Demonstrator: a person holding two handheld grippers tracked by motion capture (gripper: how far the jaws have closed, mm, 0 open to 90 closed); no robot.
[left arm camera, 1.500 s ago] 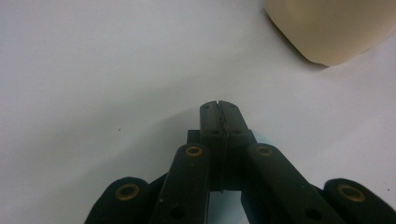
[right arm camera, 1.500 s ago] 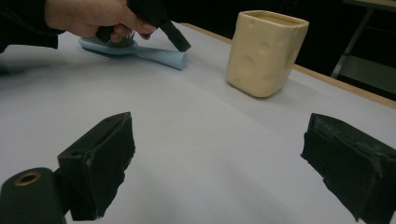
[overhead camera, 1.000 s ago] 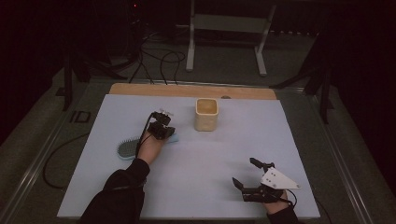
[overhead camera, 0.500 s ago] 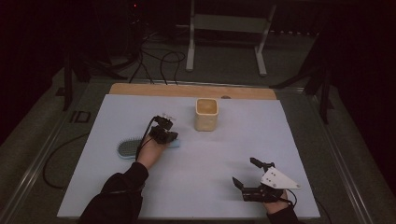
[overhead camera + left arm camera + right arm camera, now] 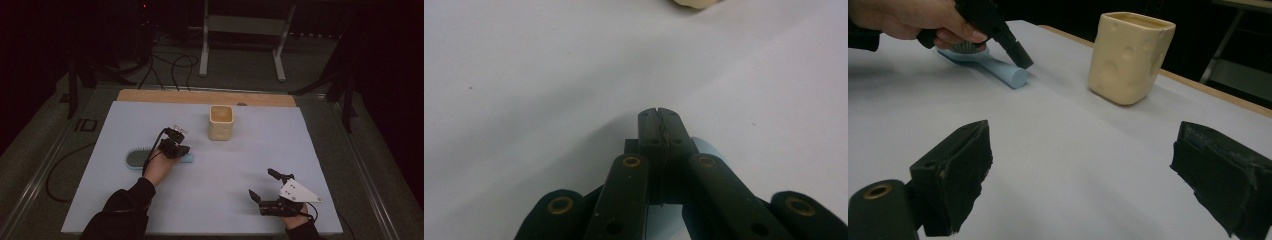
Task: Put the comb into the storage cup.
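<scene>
A dim lab or recording room, as I see it from my station.

My table [image 5: 300,150], centre frame, has a pale sheet over a wooden top; beyond it, upper middle, stands a metal stand [image 5: 240,30] on a grey floor [image 5: 240,80], loose cables [image 5: 165,65] trail at upper left, and everything around is dark.

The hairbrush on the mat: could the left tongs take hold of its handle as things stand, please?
Probably not as they stand: the left tongs rest right at the light blue handle of the hairbrush, with nothing between, but their jaws are shut and would need to open first.
</scene>
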